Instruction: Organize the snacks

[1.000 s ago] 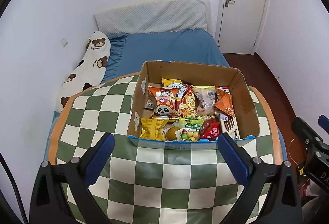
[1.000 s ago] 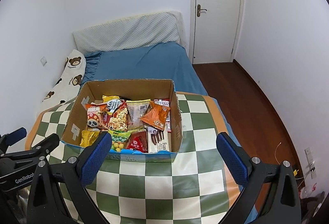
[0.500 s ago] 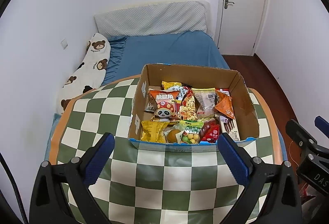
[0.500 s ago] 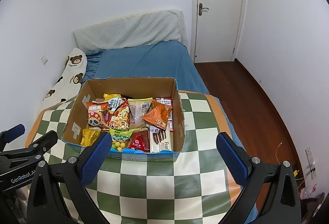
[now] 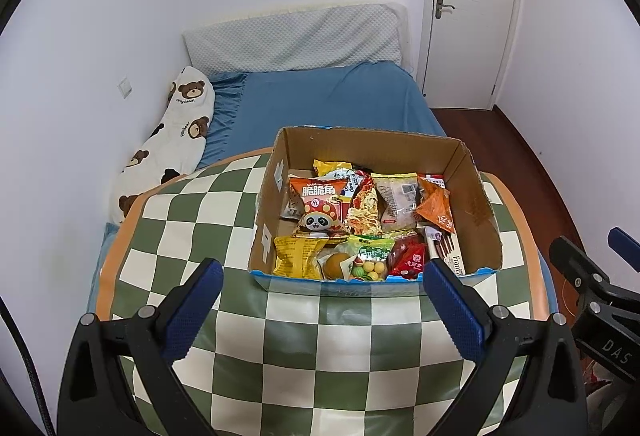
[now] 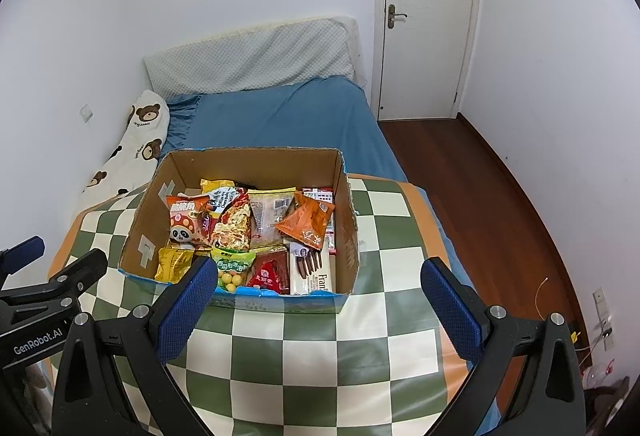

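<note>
Pulling slightly back from the cardboard box [image 5: 476, 196], the left gripper [image 5: 322, 300] and right gripper [image 6: 316, 300] stayed wide and empty; the snacks [image 5: 360, 220] looked already organized.

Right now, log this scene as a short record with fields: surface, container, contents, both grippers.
surface: checkered tablecloth on a table, bed behind it
container: open cardboard box standing on the cloth
contents: snack packets, among them a panda bag, a yellow bag, an orange triangular packet, a chocolate-stick box
left gripper: open, empty, short of the box
right gripper: open, empty, short of the box
snacks outside box: none seen
</note>
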